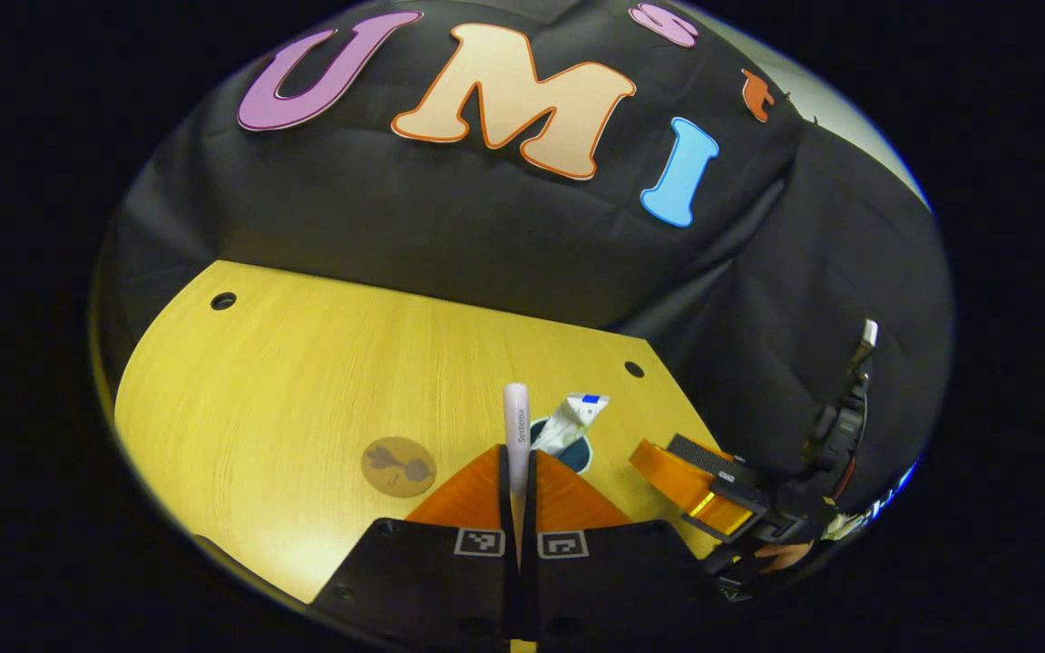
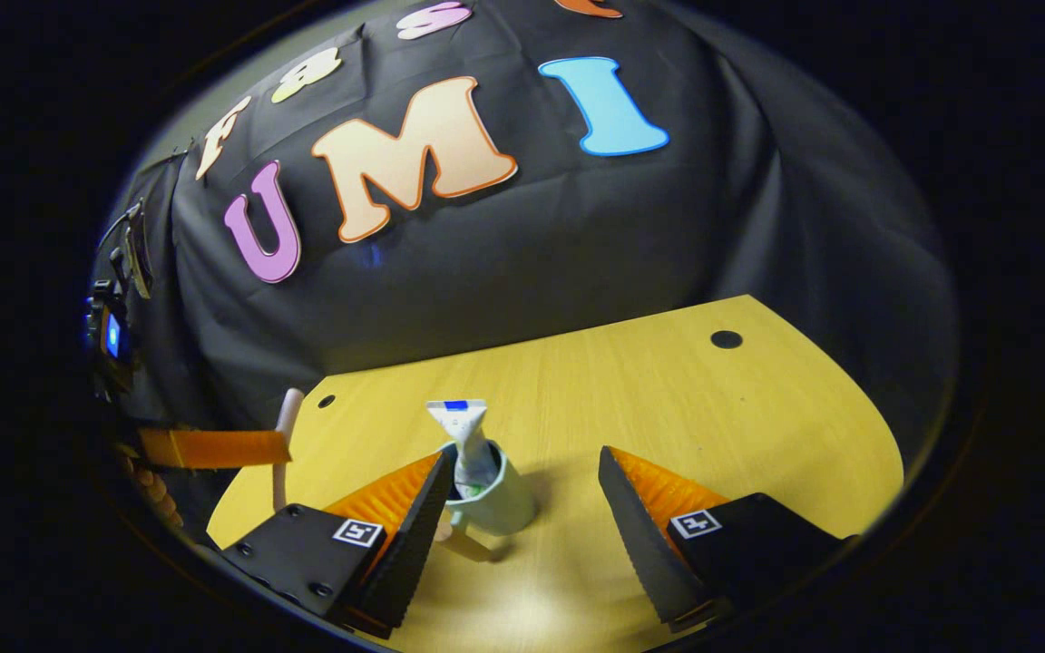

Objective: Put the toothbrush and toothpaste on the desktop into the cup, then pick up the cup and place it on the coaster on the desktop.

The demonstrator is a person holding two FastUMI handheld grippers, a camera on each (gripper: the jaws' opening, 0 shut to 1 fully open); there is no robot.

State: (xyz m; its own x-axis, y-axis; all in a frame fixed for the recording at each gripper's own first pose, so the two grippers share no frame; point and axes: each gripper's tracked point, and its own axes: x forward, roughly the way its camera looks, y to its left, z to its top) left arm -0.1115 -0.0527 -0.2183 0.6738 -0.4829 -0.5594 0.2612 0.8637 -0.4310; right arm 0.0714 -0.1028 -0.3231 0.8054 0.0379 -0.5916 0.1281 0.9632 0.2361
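Your left gripper (image 1: 519,508) fingers clench the toothbrush (image 1: 515,426) upright, the cup (image 2: 486,494) with toothpaste (image 2: 466,444) at twelve o'clock behind; lower off-centre and it tips the cup while your right gripper (image 2: 522,521) stands released.

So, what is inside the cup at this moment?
The toothpaste stands in the cup, its flat end sticking out above the rim. The lower part of the tube and the cup's bottom are hidden by the wall. The toothbrush is outside, in the left gripper.

toothpaste (image 2: 465,440) upright in cup (image 2: 495,501) — right gripper (image 2: 522,512) jaws wide apart, cup between them
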